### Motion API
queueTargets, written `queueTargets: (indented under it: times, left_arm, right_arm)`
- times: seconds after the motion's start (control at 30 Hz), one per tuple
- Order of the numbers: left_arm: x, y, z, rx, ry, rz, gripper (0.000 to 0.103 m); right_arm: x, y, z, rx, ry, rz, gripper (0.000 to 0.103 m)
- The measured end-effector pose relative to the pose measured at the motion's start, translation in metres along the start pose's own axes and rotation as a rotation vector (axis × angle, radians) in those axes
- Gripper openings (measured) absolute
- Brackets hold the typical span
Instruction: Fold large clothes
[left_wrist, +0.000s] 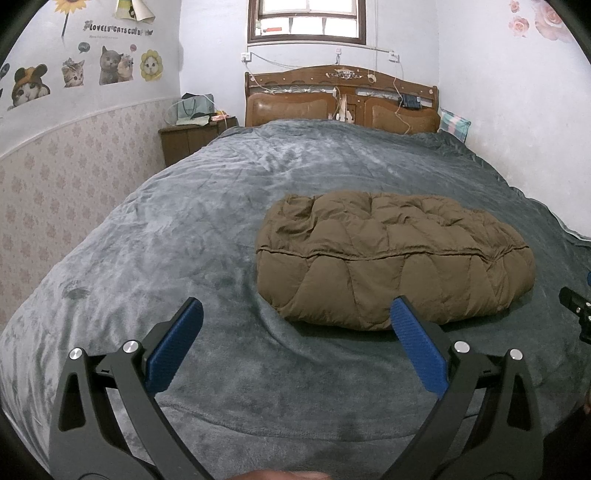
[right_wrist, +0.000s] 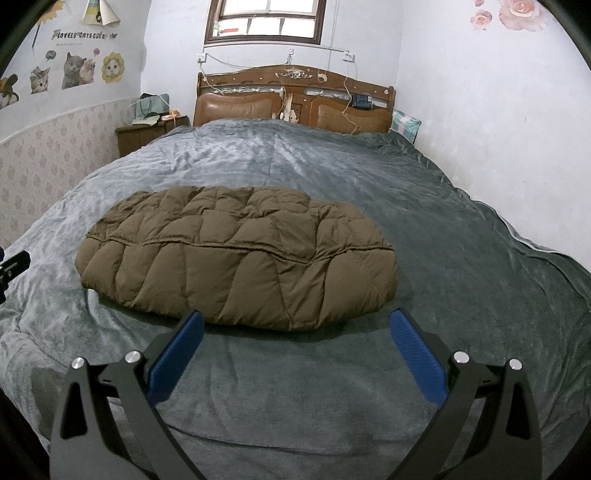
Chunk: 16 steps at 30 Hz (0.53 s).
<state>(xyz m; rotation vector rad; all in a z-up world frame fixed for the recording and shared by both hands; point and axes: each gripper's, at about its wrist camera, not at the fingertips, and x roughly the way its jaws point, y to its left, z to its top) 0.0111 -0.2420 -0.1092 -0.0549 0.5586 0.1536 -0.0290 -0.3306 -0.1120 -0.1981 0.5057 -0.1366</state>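
Both grippers, left gripper (left_wrist: 295, 314) and right gripper (right_wrist: 295, 325), are hovering with fingers spread, empty; the puffy jacket (right_wrist: 236, 254) is looking light, squashy, slippery, best pinched along its seam.

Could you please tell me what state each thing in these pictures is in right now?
Brown padded jacket: folded into a compact bundle, lying on the bed.
Grey blanket: spread over the bed, lightly wrinkled.
Left gripper: jaws open, holding nothing.
Right gripper: jaws open, holding nothing.
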Motion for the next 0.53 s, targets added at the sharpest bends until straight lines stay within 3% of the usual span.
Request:
queueTargets:
  times: [0.53]
  left_arm:
    - [0.0015,-0.0009,0.0,-0.013,0.016,-0.009,0.1]
  right_arm:
    - [0.0009,-0.0024,-0.0013,-0.006,0.001,0.002,0.101]
